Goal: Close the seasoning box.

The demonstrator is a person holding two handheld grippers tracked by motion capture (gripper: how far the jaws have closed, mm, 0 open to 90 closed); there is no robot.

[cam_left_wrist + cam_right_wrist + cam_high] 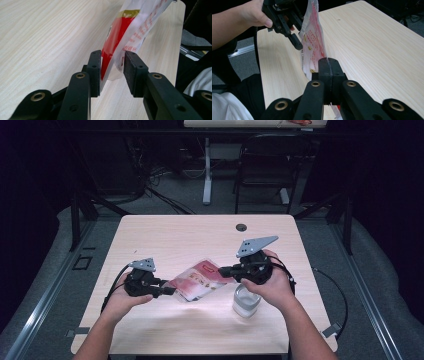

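Left tongs (pixel 171 291) hang low over the counter (pixel 165 232), jaws partly apart around the near edge of the red-and-white snack pouch (pixel 200 279); one pad is against the film, the other stands off it, so no clamp. Pouch is off the counter, stretched between both tongs mid-counter. Right tongs (pixel 224 270) are fully closed on the pouch's opposite edge, film pinched between the pads (pixel 323 65). Clear plastic cup (pixel 246 301) stands on the counter just below the right hand (pixel 272 282)
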